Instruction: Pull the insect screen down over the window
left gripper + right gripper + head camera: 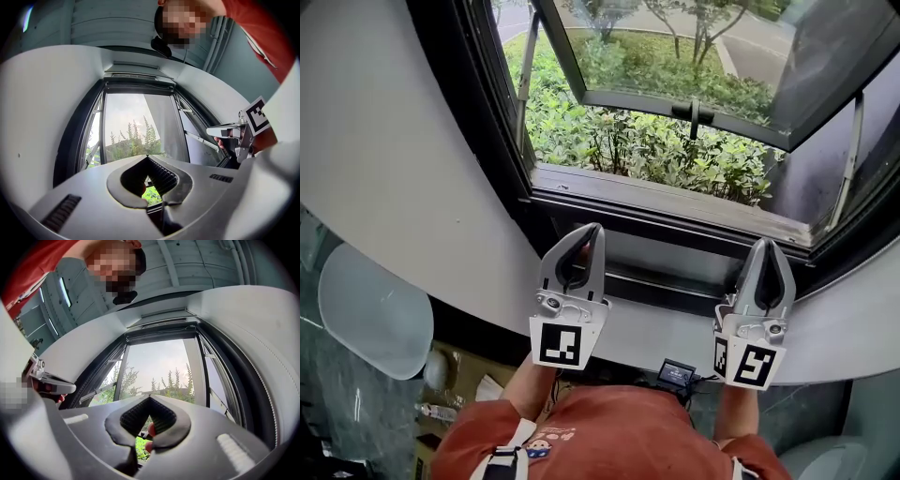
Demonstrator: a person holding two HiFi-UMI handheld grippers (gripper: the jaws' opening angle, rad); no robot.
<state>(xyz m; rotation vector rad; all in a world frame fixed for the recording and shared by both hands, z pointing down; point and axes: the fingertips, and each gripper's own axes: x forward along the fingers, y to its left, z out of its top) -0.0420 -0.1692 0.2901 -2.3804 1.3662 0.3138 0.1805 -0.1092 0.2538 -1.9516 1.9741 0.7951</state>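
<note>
Beyond left hand-held gripper (587, 231), open window (675, 202)

Left gripper (588, 231) sits left of right gripper (766, 244), before window (675, 202).

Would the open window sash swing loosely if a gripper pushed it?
Probably not: the window sash hangs on metal stays at both sides, so it likely moves stiffly. Its framed glass pane looks rigid and is probably heavy, not floppy.

Indoor room with open window (667, 104) overlooking garden shrubs (637, 145)
</note>
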